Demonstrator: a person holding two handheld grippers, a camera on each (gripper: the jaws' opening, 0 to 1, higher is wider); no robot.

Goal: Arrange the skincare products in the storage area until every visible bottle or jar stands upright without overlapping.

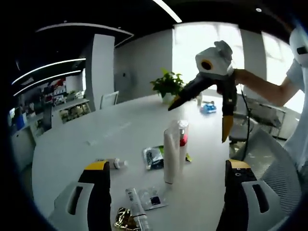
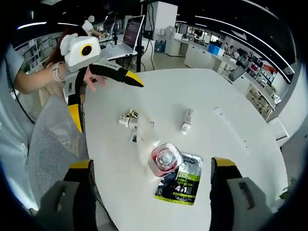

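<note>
Bottles: tall white bottle point(image 1: 169, 156) stood upright ahead of left claw point(image 1: 166, 168); small one point(image 1: 114, 164) lay toppled.
Claws: both released, right claw point(image 2: 150, 166) hovering above, likely choosing a pick.

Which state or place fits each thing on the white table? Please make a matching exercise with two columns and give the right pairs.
Things:
1. tall white bottle
2. small white bottle
3. green and black sachet
4. potted plant

States or places:
A. lies flat under the clear bottle with the red content
B. stands at the far edge of the table
C. stands upright
D. lies on its side, alone

Pairs: 1-C, 2-D, 3-A, 4-B

Both hand-held grippers, left and right, are open and hold nothing.
</note>
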